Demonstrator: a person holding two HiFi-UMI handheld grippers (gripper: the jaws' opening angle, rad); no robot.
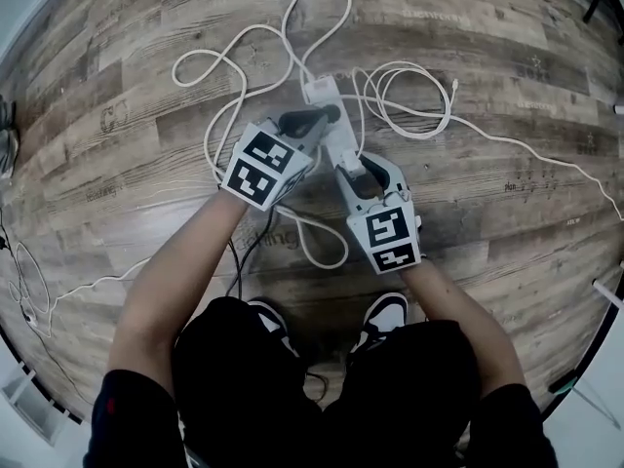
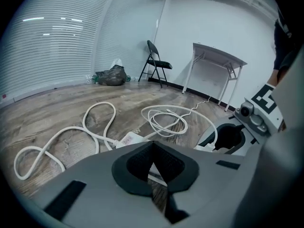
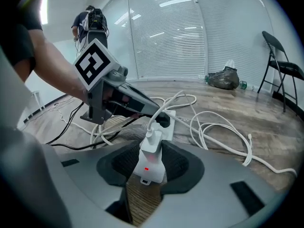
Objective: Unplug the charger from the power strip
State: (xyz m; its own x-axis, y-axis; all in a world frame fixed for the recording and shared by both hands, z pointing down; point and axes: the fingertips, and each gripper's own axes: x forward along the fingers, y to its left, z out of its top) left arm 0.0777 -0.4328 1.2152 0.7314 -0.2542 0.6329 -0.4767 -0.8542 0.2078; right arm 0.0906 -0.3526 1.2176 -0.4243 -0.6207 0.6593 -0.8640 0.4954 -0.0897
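Jaws of the right gripper (image 3: 152, 152) stood spread astride the power strip (image 3: 148, 169); the left gripper (image 2: 152, 147) was pressed together, empty. The charger (image 3: 154, 137) just ahead looked light and rigid: pinch its flat sides.

No text or label can be read

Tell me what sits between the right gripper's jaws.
The near end of the white power strip, red lights lit, with the white charger plugged in just beyond. The right gripper straddles it, jaws open; the right gripper view shows this.
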